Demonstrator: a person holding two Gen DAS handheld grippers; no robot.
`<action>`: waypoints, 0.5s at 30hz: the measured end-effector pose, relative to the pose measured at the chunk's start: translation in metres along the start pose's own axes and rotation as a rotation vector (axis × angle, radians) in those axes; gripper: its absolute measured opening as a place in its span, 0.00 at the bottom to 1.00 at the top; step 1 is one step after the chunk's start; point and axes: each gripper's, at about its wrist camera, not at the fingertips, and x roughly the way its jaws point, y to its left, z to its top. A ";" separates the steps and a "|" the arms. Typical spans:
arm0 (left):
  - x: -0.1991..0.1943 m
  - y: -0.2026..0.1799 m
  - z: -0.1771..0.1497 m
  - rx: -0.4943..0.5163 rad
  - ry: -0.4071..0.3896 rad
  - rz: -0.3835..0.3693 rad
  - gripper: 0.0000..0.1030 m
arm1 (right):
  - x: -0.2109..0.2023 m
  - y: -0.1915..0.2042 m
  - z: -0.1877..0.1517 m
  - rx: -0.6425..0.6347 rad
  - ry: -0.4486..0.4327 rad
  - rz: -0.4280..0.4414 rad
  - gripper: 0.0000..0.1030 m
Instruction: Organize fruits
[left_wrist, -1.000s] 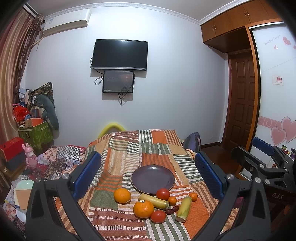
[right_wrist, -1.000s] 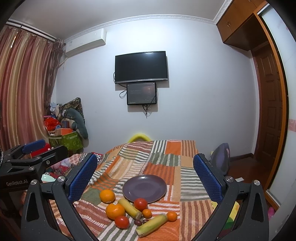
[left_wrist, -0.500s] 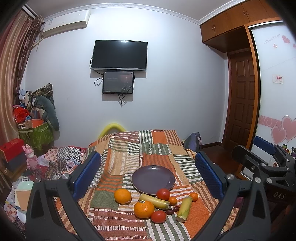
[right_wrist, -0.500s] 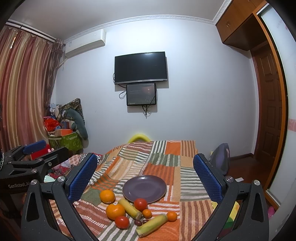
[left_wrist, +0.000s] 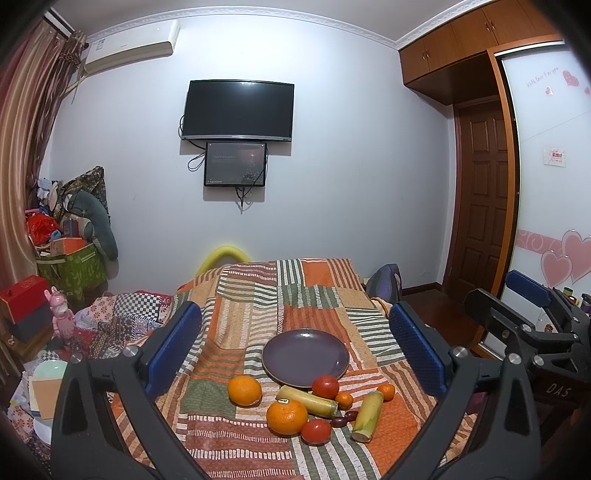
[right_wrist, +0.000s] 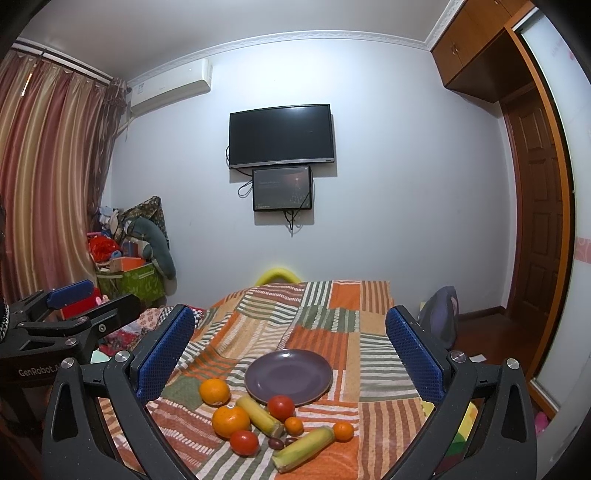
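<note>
Both the left hand-held gripper (left_wrist: 295, 350) and the right hand-held gripper (right_wrist: 290, 350) are wide open and hold nothing; the fruits (left_wrist: 286, 417) lie in front of them, just before the purple plate (left_wrist: 305, 357); nothing is picked yet; next, I think, one must reach down to a fruit.

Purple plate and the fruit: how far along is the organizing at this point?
Nothing looks done: the purple plate is bare. Nothing is in hand either; the left gripper and right gripper are both open, held above the patchwork cloth. All remains: two oranges, two tomatoes, two small tangerines and two yellow-green stalks lie clustered in front of the plate.
</note>
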 end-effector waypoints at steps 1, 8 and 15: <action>0.000 0.000 0.000 -0.001 0.001 -0.001 1.00 | 0.000 0.000 0.000 0.001 0.000 0.000 1.00; 0.002 -0.002 -0.003 0.005 0.008 -0.011 1.00 | 0.001 0.001 -0.001 -0.003 0.005 -0.003 1.00; 0.014 0.000 -0.008 0.011 0.033 -0.016 0.96 | 0.012 0.002 -0.006 -0.016 0.040 0.008 1.00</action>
